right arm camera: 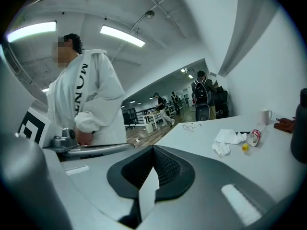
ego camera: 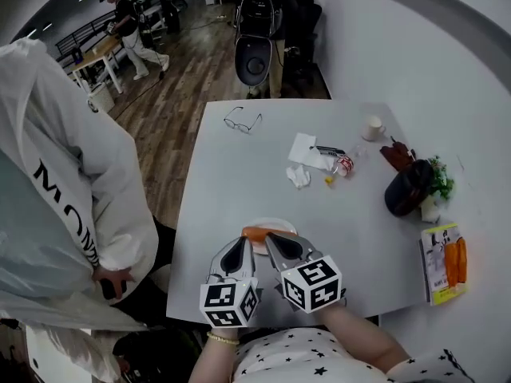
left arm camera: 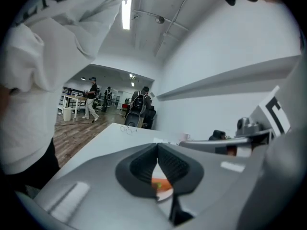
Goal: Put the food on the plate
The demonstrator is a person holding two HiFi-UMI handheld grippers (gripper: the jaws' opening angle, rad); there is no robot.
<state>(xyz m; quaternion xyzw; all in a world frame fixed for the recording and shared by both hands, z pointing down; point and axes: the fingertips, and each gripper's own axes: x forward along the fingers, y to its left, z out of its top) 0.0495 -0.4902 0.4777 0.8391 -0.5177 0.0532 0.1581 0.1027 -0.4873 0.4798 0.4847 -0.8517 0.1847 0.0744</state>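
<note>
Lying on the white plate [ego camera: 277, 222], the orange food [ego camera: 257, 232] sits at the near edge of the table [ego camera: 231, 182], right at the tips of both your grippers. Your left gripper [ego camera: 238, 242] and right gripper [ego camera: 274, 239] hover side by side on your side of the plate, each with jaws pressed together on nothing. Beyond the plate lie crumpled tissues [ego camera: 302, 166] and, farther off, glasses [ego camera: 242, 121].
</note>
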